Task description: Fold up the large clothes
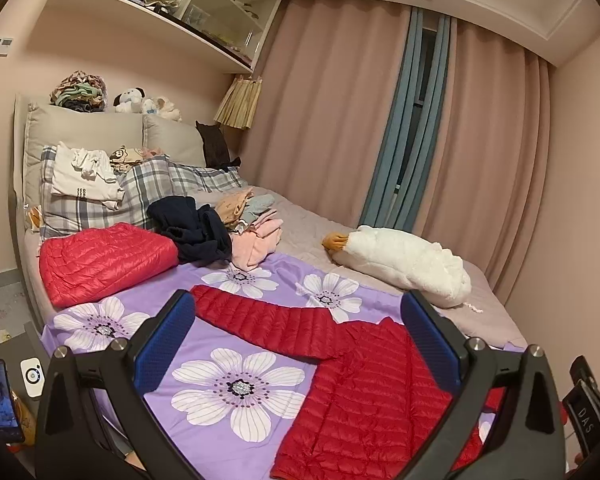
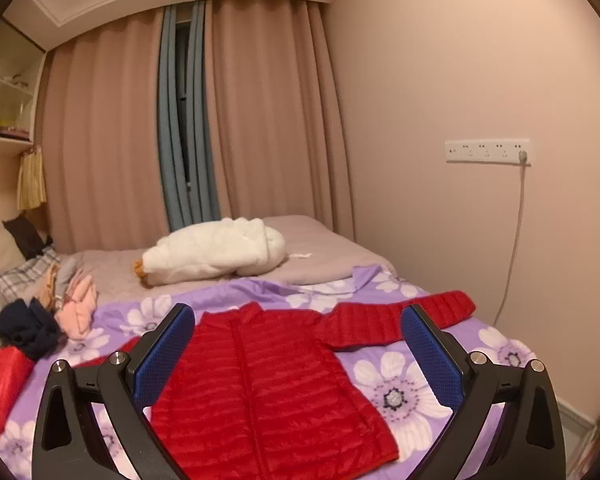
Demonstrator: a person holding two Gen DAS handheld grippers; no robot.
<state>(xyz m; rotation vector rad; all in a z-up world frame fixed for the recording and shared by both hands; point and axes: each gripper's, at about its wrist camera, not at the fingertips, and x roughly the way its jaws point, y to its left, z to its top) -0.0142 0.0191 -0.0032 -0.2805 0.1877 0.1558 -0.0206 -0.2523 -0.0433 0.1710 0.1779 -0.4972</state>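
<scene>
We see the jacket (image 2: 268,376) lying on the blanket (image 2: 400,396), the plush goose (image 2: 220,256) behind it, clothes (image 2: 76,308) piled left.

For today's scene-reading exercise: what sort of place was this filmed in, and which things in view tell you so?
Most likely a home bedroom. A bed with plaid pillows fills the room, drawn curtains cover the window, and a red jacket lies spread on a floral sheet below both open grippers.
</scene>
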